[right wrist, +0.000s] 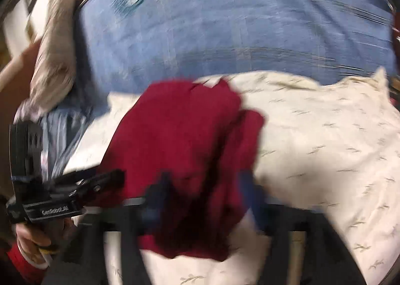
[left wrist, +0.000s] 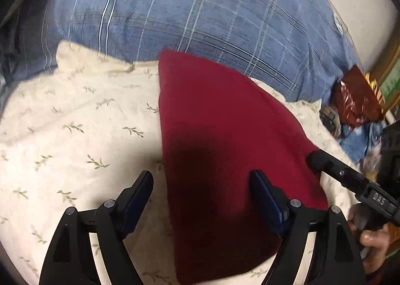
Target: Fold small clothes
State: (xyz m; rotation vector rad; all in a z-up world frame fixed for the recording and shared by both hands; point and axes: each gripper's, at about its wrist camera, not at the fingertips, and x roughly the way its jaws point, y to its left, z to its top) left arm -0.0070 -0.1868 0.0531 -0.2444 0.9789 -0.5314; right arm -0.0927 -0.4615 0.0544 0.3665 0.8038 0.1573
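A dark red, soft-knit small garment (left wrist: 225,135), folded to a smooth, roughly triangular shape, lies on a cream bed sheet printed with small green sprigs (left wrist: 75,130). The left tongs (left wrist: 202,180) hover open over its near edge, one finger off each side. The right tongs (right wrist: 205,182) are motion-blurred over rumpled red cloth; their state cannot be told. A blue plaid woven pillow (left wrist: 200,15) sits at the far side.
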